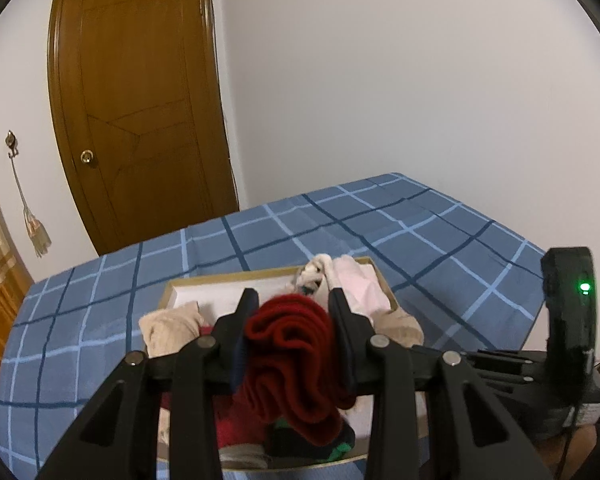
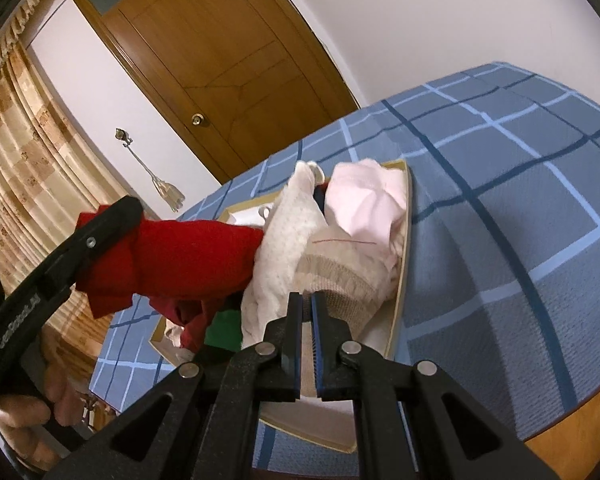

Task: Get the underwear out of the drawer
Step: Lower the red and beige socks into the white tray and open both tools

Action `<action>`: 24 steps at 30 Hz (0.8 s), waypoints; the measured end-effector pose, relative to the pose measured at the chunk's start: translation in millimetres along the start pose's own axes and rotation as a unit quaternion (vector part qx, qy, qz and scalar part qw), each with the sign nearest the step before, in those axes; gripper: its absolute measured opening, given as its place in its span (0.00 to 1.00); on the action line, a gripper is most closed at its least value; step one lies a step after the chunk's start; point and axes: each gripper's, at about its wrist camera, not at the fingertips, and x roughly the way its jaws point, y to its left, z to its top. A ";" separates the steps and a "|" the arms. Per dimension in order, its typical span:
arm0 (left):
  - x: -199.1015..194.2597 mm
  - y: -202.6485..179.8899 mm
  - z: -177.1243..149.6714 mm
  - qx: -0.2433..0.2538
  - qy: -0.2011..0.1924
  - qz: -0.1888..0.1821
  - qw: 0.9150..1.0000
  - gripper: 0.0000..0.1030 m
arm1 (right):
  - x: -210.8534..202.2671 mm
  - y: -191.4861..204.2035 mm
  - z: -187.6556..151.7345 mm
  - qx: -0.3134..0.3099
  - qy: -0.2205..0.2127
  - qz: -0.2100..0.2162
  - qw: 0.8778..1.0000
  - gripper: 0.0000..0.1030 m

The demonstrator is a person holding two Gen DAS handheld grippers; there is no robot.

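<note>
A shallow wood-rimmed drawer (image 1: 168,289) (image 2: 405,240) full of clothes lies on a bed with a blue checked cover. My left gripper (image 1: 292,300) is shut on bunched red underwear (image 1: 296,344), held just above the pile. In the right wrist view the same red underwear (image 2: 196,256) hangs from one black finger of that gripper at the left. My right gripper (image 2: 306,300) is shut, its tips right at a beige knit garment (image 2: 340,276) in the drawer. Whether any cloth is pinched there is not visible.
A pink garment (image 2: 364,200), a white knit piece (image 2: 284,240) and green cloth (image 2: 224,324) fill the drawer. A hand (image 2: 32,412) holds the left gripper's handle. Behind the bed (image 1: 380,224) stand a brown door (image 1: 140,120), a white wall and a curtain (image 2: 28,140).
</note>
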 end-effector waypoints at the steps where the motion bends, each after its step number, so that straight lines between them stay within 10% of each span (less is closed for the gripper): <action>1: -1.9 0.0 -3.1 -0.001 0.001 -0.002 1.000 0.34 | 1.9 -0.7 -2.0 0.001 0.003 -0.001 1.000 0.06; 24: 28.7 5.5 -72.2 -0.057 0.074 -0.012 0.996 0.35 | 26.6 -1.9 -27.6 -0.023 0.046 -0.031 0.998 0.06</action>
